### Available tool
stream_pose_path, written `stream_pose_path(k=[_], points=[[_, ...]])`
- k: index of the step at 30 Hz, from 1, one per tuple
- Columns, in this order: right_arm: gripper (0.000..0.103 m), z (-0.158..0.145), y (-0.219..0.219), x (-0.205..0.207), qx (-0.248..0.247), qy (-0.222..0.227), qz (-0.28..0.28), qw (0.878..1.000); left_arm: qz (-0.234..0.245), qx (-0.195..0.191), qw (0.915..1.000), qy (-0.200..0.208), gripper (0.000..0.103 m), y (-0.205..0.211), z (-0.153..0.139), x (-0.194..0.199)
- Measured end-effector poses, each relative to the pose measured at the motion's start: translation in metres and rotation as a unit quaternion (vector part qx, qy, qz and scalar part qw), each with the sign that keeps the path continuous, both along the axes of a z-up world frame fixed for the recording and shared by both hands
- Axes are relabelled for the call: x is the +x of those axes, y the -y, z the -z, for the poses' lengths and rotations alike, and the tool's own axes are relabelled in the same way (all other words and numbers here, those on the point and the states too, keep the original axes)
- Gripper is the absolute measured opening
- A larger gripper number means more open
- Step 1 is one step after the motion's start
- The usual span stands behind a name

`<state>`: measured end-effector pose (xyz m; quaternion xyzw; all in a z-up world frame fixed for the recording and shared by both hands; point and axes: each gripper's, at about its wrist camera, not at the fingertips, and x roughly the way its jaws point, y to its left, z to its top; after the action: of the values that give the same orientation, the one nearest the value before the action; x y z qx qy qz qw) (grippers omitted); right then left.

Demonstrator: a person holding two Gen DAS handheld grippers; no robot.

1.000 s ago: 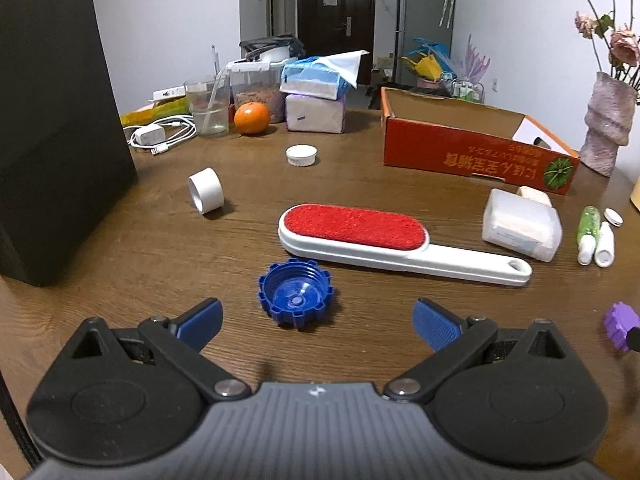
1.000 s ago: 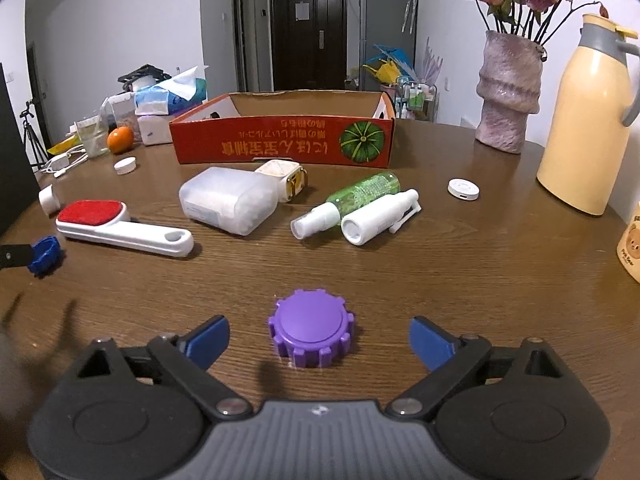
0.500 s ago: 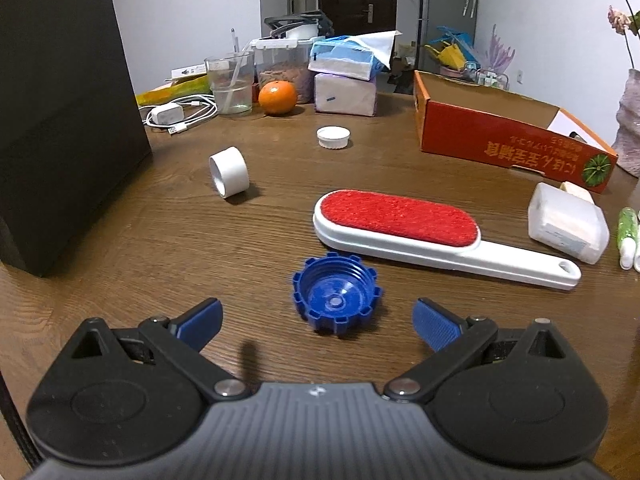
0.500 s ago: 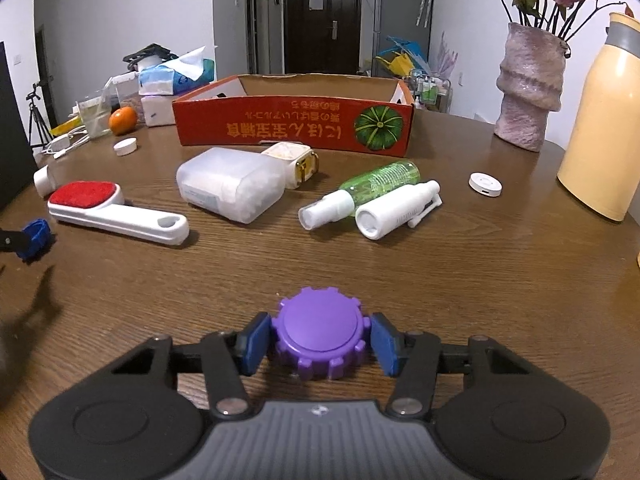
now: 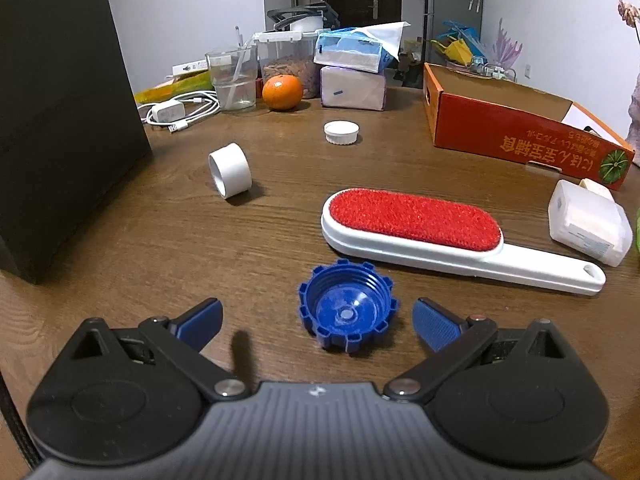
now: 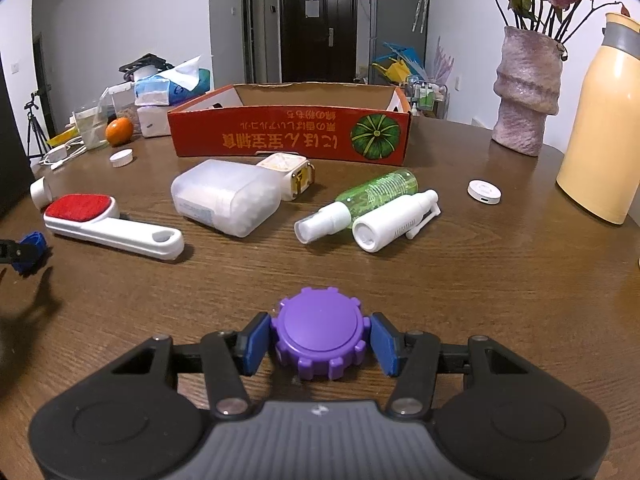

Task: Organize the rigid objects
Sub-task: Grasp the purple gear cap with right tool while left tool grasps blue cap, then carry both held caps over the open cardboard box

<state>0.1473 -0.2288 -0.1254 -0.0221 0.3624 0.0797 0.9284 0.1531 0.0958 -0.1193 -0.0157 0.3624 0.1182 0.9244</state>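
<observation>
at the bottom centre of the right wrist view, our right gripper point(image 6: 319, 343) pinches the purple cap point(image 6: 319, 332), both blue pads pressed against its notched rim while it sits flat side up on the brown wooden table point(image 6: 500, 280). in the left wrist view our left gripper point(image 5: 316, 320) stands spread wide, and the blue cap point(image 5: 347, 311) lies between the pads but touches neither, closer to the right-hand one, its threaded hollow facing up. we judge both caps to be light, stiff moulded plastic, unlikely to bend or break; the toothed rims give the ribbed pads a sure bite, so the place to take hold is across the outer rim, where smooth flat faces would offer nothing. above the blue cap lies a lint brush point(image 5: 440, 236), a long white plastic handle with a fuzzy red pad. further up the frame a short white tube point(image 5: 230, 176) rests on its side, and a small white lid point(image 5: 341, 132) sits flat. in the middle of the right wrist view lie a frosted plastic box point(image 6: 224, 200), a clear green spray bottle point(image 6: 360, 204) and a white bottle point(image 6: 396, 220), all on their sides just in front of the open orange cardboard box point(image 6: 288, 136), which we take as the likely home for the lot.
</observation>
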Motion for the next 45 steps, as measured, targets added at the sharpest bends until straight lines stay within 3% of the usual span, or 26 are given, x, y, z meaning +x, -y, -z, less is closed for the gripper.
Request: stream_pose_path(k=[7, 16, 21, 45], points=[[0.053, 0.000, -0.002, 0.003, 0.001, 0.003, 0.000, 1.000, 0.003, 0.003, 1.0000, 0.002, 0.098, 0.002, 0.002, 0.007], [0.053, 0.000, -0.002, 0.005, 0.003, 0.004, 0.000, 1.000, 0.014, -0.007, 0.9999, -0.005, 0.074, 0.004, 0.007, 0.014], [0.053, 0.000, -0.002, 0.008, 0.004, 0.004, -0.001, 1.000, 0.026, -0.016, 0.9995, 0.000, 0.055, 0.004, 0.007, 0.013], [0.053, -0.020, -0.005, 0.018, 0.011, 0.047, -0.001, 0.999, 0.056, -0.039, 0.9971, 0.036, 0.055, 0.029, -0.021, 0.013]])
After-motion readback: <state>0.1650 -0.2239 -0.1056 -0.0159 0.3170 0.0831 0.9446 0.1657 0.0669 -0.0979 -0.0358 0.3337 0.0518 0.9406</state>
